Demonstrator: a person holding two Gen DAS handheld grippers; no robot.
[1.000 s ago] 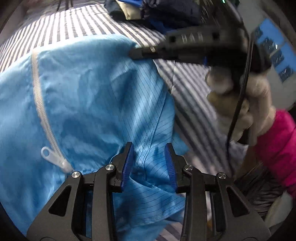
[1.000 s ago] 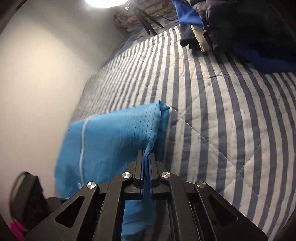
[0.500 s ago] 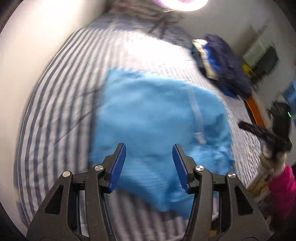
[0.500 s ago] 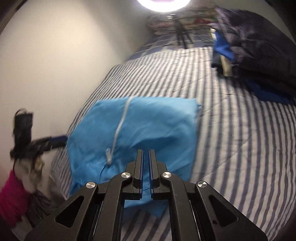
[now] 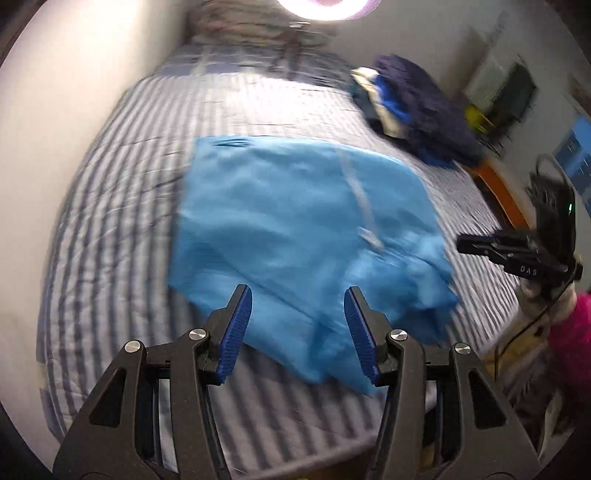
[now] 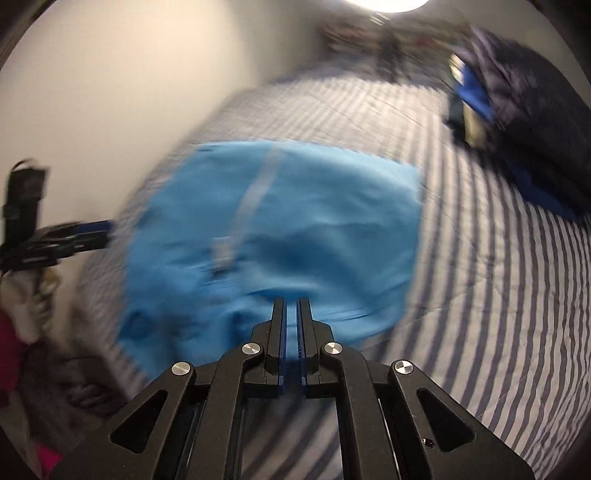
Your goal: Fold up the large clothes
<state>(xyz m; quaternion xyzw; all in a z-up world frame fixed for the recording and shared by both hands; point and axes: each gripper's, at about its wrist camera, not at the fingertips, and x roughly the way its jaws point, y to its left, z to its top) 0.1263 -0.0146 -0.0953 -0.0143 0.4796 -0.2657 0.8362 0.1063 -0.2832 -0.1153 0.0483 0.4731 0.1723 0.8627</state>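
Note:
A folded bright blue garment (image 5: 295,221) with a white zipper (image 5: 364,206) lies flat on the striped bed (image 5: 122,221). My left gripper (image 5: 297,295) hovers above its near edge, blue pads wide apart with nothing between them. In the right wrist view the same garment (image 6: 295,229) lies under my right gripper (image 6: 291,301), whose fingers are shut with no cloth in them. The right gripper (image 5: 461,243) also shows off the garment's right side, and the left gripper (image 6: 107,225) shows off its left side. Both views are motion-blurred.
A pile of dark and blue clothes (image 5: 424,107) sits at the bed's far right, also visible in the right wrist view (image 6: 517,96). A pale wall (image 6: 110,92) runs along the bed's left. A ring light (image 5: 325,7) glows at the head. A pink sleeve (image 5: 569,328) is at the right edge.
Both grippers have drawn back and up from the garment. The left let go of the hem and opened wider. The right no longer has the cloth fold at its tips. The garment now lies flat.

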